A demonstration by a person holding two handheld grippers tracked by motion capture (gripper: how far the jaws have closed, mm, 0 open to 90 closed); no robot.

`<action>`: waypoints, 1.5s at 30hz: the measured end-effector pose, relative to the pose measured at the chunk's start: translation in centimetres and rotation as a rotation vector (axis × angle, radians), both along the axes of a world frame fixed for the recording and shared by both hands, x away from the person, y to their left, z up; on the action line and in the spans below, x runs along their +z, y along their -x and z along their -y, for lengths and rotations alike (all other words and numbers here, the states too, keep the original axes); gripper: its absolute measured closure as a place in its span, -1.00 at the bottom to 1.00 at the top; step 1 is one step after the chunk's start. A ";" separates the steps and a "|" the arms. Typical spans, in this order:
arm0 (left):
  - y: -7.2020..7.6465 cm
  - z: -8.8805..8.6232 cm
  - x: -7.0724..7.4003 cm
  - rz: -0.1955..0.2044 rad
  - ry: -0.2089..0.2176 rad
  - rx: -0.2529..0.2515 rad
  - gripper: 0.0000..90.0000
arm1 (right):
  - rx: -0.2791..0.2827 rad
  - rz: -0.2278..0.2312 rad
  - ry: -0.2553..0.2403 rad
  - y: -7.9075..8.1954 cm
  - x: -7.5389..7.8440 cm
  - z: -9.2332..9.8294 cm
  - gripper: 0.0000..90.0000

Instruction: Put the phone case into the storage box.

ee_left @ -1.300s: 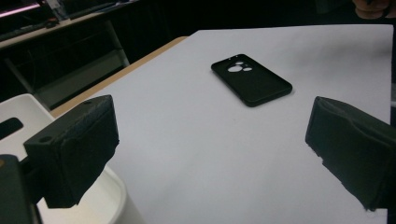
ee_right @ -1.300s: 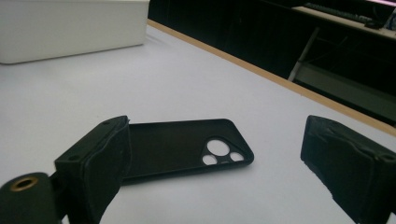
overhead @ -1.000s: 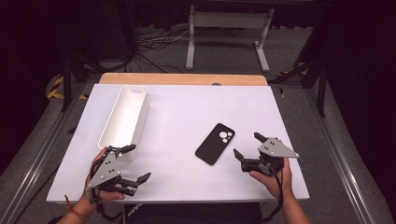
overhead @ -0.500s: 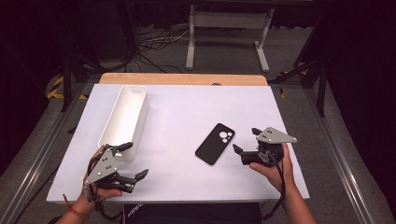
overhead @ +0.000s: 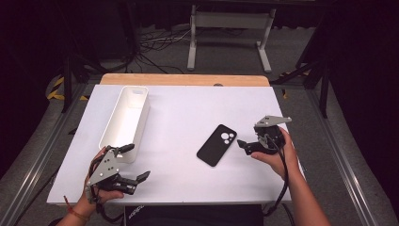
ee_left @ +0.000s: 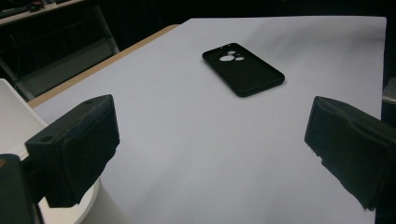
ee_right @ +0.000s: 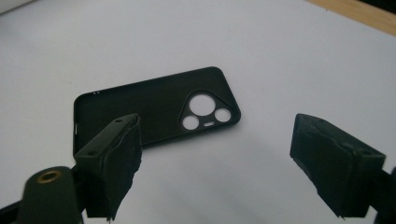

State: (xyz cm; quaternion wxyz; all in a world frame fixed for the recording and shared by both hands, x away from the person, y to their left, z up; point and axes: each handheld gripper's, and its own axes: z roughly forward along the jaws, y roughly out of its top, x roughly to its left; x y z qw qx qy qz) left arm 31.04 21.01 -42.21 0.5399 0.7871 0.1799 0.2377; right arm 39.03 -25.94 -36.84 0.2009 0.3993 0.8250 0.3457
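Just left of the right gripper, fingers apart and lately narrowing on nothing, lies the flat black rubbery phone case, long axis slanting away across the white tabletop.

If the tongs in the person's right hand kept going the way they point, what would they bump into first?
Most likely the black phone case lying flat on the white table. The right tongs, open and empty, point at it, though the height above the table is hard to judge.
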 end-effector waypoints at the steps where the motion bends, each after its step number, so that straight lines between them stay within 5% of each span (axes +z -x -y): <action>1: 0.0 -0.1 0.1 0.001 -0.005 -0.004 -0.91 | -0.007 -0.023 -0.002 -0.4 0.0 0.0 -0.59; 8: 0.1 0.0 0.1 0.010 -0.014 -0.009 -0.91 | -0.054 -0.156 0.033 -3.5 -0.6 -0.1 -0.50; 24: 0.1 -0.2 0.0 0.003 -0.015 -0.010 -0.91 | -0.098 -0.350 0.090 -7.5 -2.4 -2.0 -0.34; 37: 0.0 0.0 -0.1 -0.009 -0.024 -0.016 -0.90 | -0.189 -0.440 0.067 -10.1 -4.4 -2.2 -0.08; 45: 0.0 0.2 -0.2 -0.016 -0.040 -0.023 -0.90 | -0.210 -0.451 0.039 -10.5 -5.1 -2.7 0.12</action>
